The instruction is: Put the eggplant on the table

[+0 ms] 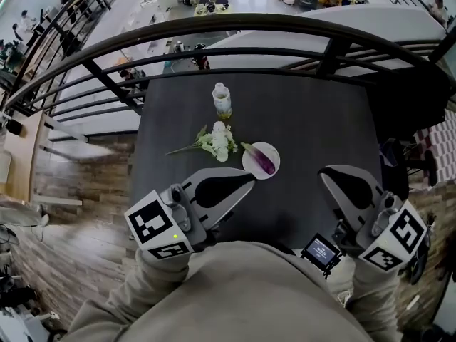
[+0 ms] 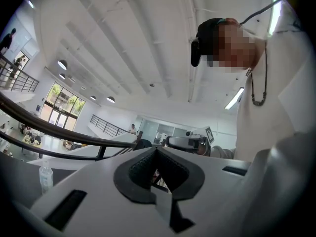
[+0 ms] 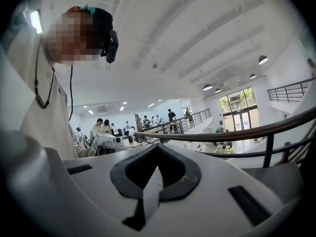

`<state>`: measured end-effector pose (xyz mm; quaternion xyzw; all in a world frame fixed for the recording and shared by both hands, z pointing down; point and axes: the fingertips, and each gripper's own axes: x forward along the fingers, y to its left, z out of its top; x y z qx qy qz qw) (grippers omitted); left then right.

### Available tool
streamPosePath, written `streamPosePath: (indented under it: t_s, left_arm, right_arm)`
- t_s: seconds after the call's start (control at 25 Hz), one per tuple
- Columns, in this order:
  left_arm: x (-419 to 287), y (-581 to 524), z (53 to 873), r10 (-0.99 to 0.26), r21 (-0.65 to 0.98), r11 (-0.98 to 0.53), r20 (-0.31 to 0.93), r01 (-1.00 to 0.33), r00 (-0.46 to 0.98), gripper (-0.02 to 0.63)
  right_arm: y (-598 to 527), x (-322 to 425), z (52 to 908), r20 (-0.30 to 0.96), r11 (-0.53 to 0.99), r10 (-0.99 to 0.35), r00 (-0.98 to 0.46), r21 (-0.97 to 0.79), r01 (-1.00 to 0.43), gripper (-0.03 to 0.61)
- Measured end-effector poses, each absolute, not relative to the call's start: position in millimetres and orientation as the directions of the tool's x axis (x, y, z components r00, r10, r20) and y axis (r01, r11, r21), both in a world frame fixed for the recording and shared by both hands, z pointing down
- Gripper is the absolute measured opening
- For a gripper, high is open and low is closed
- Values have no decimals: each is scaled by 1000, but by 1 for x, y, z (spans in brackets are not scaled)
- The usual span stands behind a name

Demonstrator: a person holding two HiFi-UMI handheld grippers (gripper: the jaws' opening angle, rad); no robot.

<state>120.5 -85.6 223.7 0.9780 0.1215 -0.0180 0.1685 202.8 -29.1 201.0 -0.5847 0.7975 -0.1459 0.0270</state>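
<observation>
Eggplant point(image 1: 266, 162), where does it lie?

On the small white plate point(image 1: 251, 167), near the middle of the dark counter point(image 1: 313, 120). It is purple, lies slantwise, and nothing touches it.

What stands round it?

A bunch of white flowers point(image 1: 217, 141) lies just left of the plate. A clear bottle point(image 1: 222, 100) stands upright beyond them, toward the black railing point(image 1: 214, 26).

And the tools?

The left hand-held gripper point(image 1: 249, 182) is clenched on nothing, its tip near the plate's near edge. The right hand-held gripper point(image 1: 325, 174) is clenched and empty as well, well off to the plate's right. Both are at the counter's near side.
</observation>
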Motion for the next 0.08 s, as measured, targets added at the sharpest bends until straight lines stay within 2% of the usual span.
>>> streamPosePath:
  t_s: [0.08]
  left_arm:
    - [118,-84,225,230,325,-914,-75,242,970,5]
  right_arm:
    - [-30,202,203,134,270,-941,-312,-261,-927,14]
